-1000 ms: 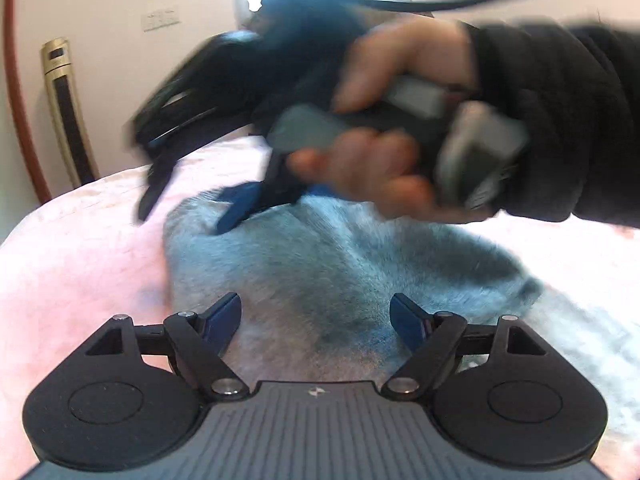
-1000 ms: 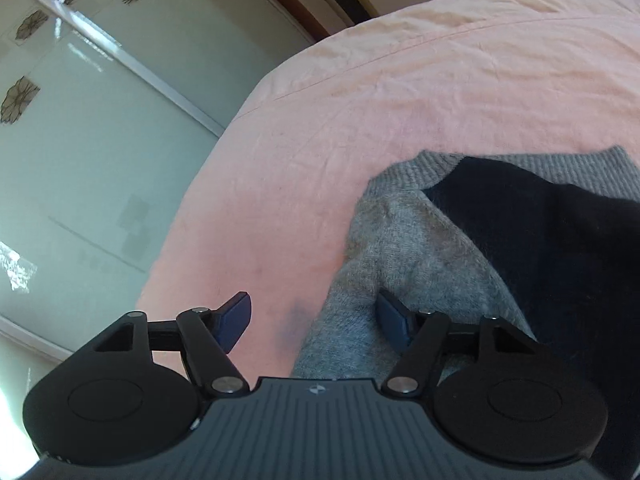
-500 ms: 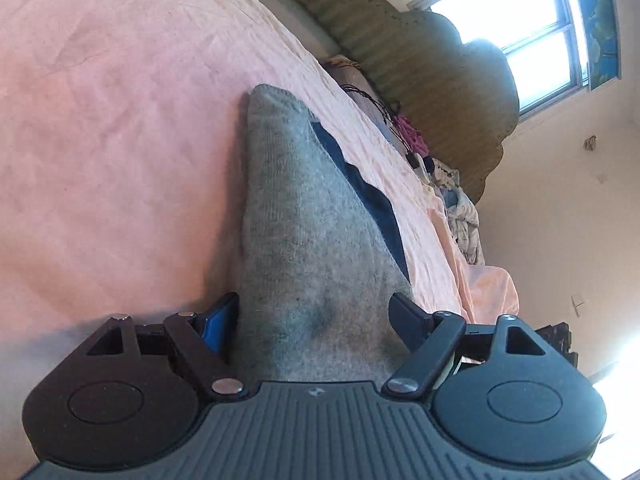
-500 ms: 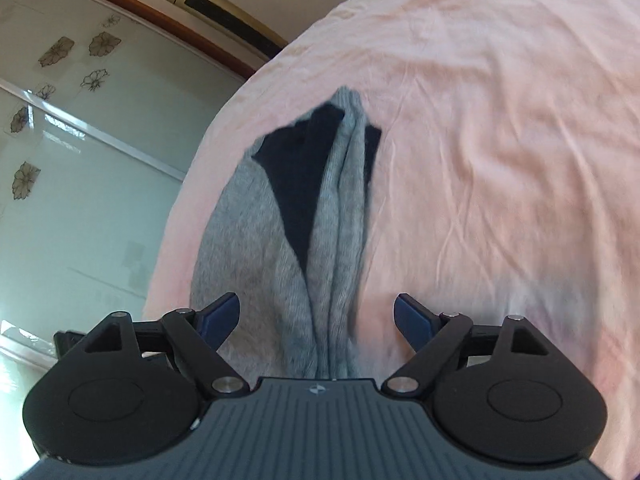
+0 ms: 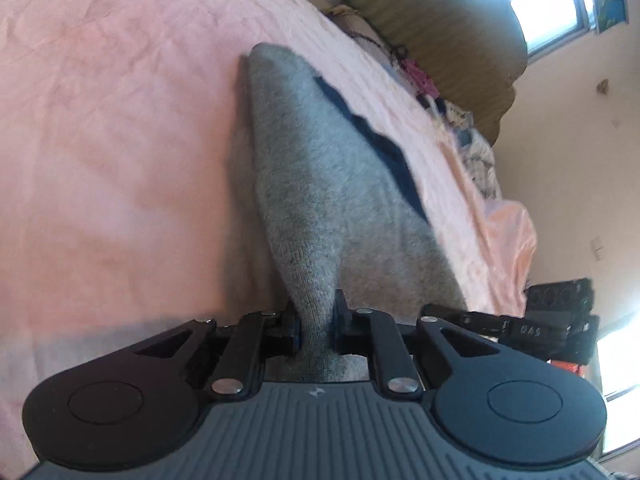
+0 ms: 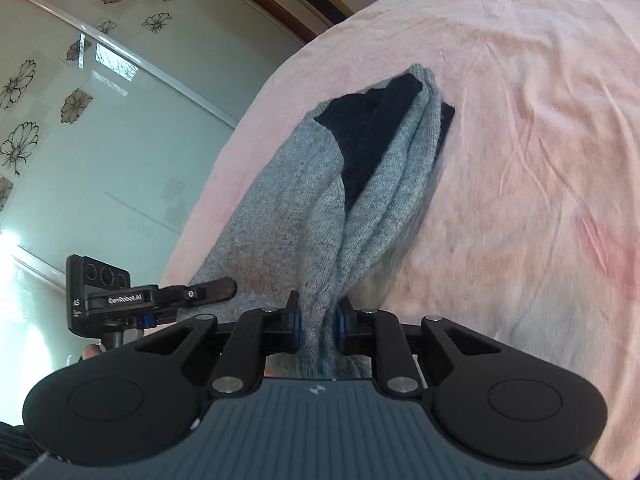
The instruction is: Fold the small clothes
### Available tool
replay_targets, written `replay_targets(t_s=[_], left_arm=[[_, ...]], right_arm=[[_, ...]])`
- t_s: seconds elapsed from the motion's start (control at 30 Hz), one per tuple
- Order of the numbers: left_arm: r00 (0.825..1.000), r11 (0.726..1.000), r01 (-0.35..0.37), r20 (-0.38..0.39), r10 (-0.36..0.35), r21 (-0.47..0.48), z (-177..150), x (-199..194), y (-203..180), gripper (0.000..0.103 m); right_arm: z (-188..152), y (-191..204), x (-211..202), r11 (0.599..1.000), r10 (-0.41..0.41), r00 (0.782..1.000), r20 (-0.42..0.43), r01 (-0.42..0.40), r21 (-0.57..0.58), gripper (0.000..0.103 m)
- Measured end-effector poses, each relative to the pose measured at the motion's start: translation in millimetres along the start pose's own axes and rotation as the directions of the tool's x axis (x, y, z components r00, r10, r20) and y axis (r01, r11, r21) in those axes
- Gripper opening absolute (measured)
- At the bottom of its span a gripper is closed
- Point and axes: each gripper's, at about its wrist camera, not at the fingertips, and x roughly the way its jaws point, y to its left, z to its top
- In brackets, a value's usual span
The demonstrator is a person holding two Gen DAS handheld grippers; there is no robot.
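A small grey knit sweater [image 5: 320,184] with a dark navy part [image 5: 380,148] lies on the pink bed sheet [image 5: 100,140]. Its near edge is bunched between the pads of my left gripper [image 5: 316,320], whose jaws are closing and press on the knit. In the right wrist view the same sweater [image 6: 280,208] runs away from me in folds, and its navy panel [image 6: 372,132] shows at the far end. The jaws of my right gripper [image 6: 318,320] are also closing, and they pinch a gathered grey fold. The two grippers hold the same near edge, side by side.
The pink sheet [image 6: 520,120] spreads wide to the right of the sweater. A padded headboard [image 5: 440,28] and a heap of clothes [image 5: 472,136] lie at the bed's far end. A flower-patterned glass door [image 6: 80,120] stands beyond the bed edge.
Half a second ago both pairs of jaws stood wide around the sweater's edge; now both have closed onto the grey knit. The fabric has gathered into a ridge at each grip.
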Motion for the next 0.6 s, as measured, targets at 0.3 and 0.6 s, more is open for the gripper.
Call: replay_targets(t_s=[0.3,0.6], left_arm=[[0.934,0.891,-0.277,0.318,0.163,0.358,24.4,-23.3,-80.2,0.077],[0.89,0.674,-0.449,0.359,0.281,0.586,8.6,59.4,-94.0,0.081]], right_arm=[[41.0,-0.1,-28.8,0.998,-0.009,0.973,0.229,-0.006,0.064,0.063],[117.6,13.4,98.1,0.97,-0.202,0.971,0.127,0.216,-0.108,0.083]])
